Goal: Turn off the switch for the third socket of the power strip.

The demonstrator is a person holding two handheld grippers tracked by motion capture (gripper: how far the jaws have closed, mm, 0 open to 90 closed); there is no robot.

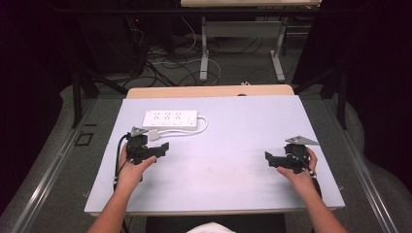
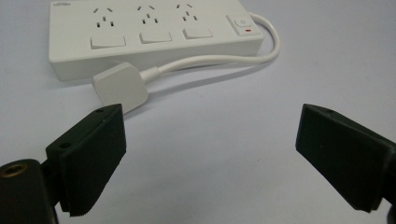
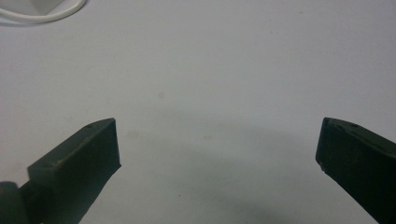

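both tongs gape empty: left gripper just short of the white plug and power strip; right gripper over bare table

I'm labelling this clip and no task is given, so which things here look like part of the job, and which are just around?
Likely part of the job:
- white power strip
- its plug, lying unplugged on the table beside the strip
- left gripper, jaws open, closest to the plug
- right gripper, jaws open

Just around:
- grey table
- cables on the floor
- second table behind
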